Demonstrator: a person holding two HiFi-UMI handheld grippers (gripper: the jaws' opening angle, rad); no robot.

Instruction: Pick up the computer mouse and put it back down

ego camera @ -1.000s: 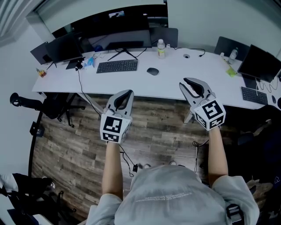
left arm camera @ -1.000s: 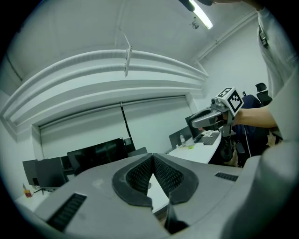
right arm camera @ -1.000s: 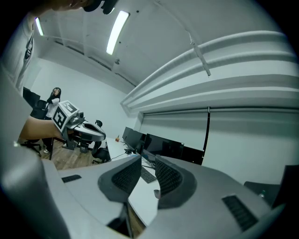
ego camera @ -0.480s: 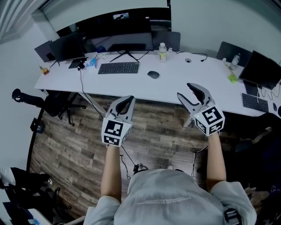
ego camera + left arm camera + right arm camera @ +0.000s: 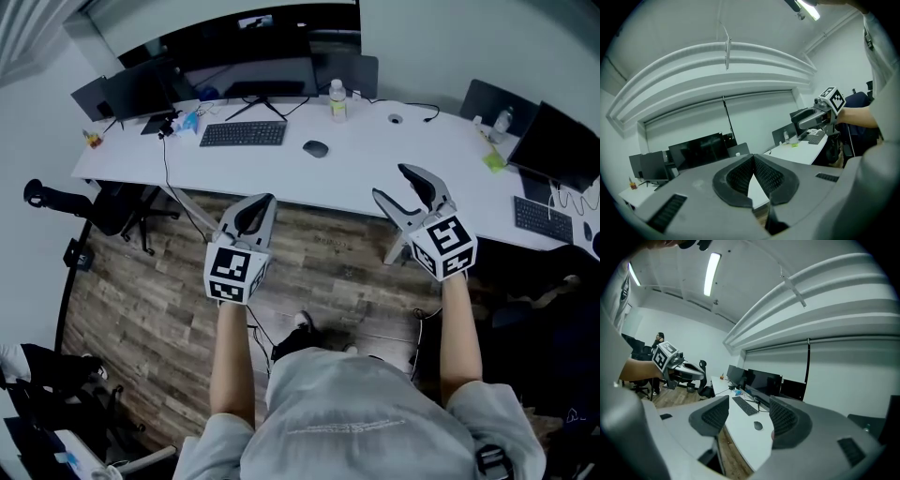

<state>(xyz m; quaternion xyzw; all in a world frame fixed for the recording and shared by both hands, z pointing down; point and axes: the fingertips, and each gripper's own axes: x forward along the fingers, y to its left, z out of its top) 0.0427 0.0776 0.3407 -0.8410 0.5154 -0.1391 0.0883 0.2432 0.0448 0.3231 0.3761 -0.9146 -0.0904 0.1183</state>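
Observation:
A dark computer mouse point(image 5: 316, 148) lies on the long white desk point(image 5: 375, 159), right of a black keyboard point(image 5: 243, 134). Both grippers hang over the wooden floor in front of the desk, well short of the mouse. My left gripper point(image 5: 259, 204) is shut with nothing in it, its pads meeting at the tips point(image 5: 753, 159). My right gripper point(image 5: 403, 185) is open and empty. In the right gripper view the mouse point(image 5: 758, 425) shows far off between the jaws, with the keyboard point(image 5: 745, 406) beyond it.
Monitors point(image 5: 239, 56) stand at the back of the desk with a water bottle point(image 5: 337, 100). A second monitor point(image 5: 556, 136) and keyboard point(image 5: 536, 217) sit at the right end. An office chair point(image 5: 103, 211) stands at the left by the desk. Cables hang onto the floor.
Both grippers have drifted a little towards the desk as the person stepped forward; a foot now shows on the floor. Both jaws stand as before.

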